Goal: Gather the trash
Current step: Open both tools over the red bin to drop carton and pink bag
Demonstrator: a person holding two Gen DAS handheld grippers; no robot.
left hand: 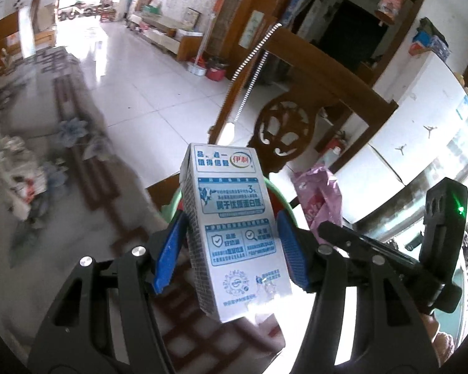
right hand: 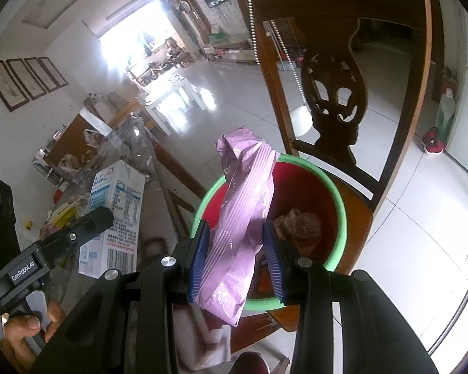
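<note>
My left gripper (left hand: 231, 243) is shut on a white and blue milk carton (left hand: 234, 227) and holds it upright above the table edge; the carton also shows in the right wrist view (right hand: 115, 215). My right gripper (right hand: 237, 255) is shut on a crumpled pink plastic wrapper (right hand: 240, 212), held over a red basin with a green rim (right hand: 337, 205) that sits on a wooden chair seat. The wrapper also shows in the left wrist view (left hand: 321, 199). Brown crumpled trash (right hand: 299, 224) lies inside the basin.
A carved wooden chair back (right hand: 337, 99) rises just behind the basin. A glass-topped table (left hand: 62, 143) with a floral cloth holds a pile of wrappers (left hand: 18, 174) at the left. White tiled floor (left hand: 146, 71) lies beyond.
</note>
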